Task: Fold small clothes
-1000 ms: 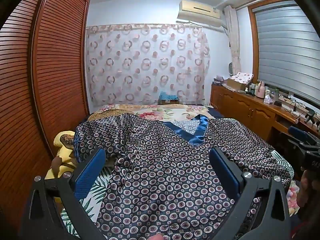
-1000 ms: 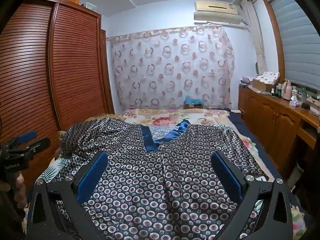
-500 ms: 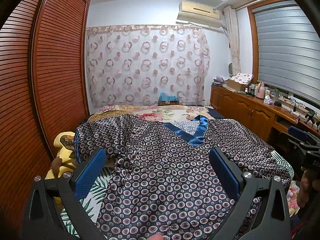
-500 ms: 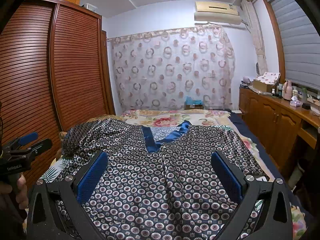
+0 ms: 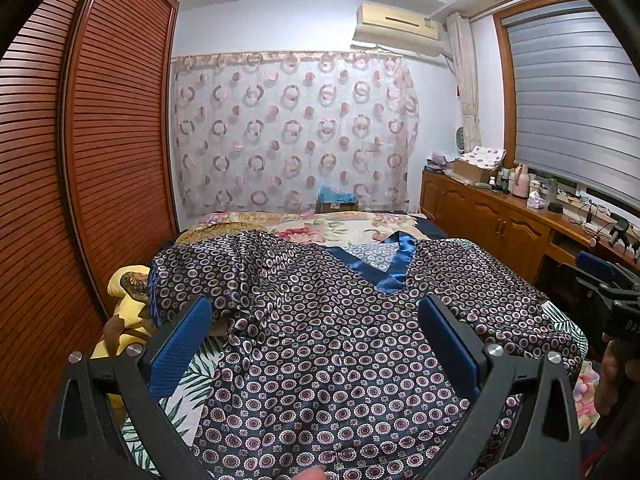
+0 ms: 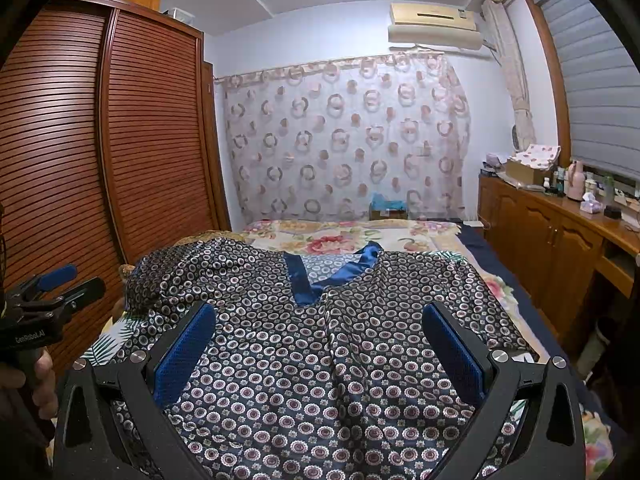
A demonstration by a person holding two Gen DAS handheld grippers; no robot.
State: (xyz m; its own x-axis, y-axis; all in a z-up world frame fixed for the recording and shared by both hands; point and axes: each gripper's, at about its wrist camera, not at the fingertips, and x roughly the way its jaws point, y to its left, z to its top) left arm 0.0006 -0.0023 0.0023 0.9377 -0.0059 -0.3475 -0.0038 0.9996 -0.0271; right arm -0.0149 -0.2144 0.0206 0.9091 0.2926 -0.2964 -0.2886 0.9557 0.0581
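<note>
Dim, even indoor light; sharp, edges fisheye-bent.

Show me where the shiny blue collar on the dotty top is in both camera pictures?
Left wrist view: the blue collar sits right of centre, above the open left gripper.
Right wrist view: the collar sits at centre, above the open right gripper.
Shared landmark: air conditioner.

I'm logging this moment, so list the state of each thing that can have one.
Left claw: open, empty, above the garment.
Right claw: open, empty.
Patterned garment: spread on the bed, unfolded, one sleeve bunched.
Wardrobe doors: shut.
Window blind: down.
Cabinet doors: shut.
</note>
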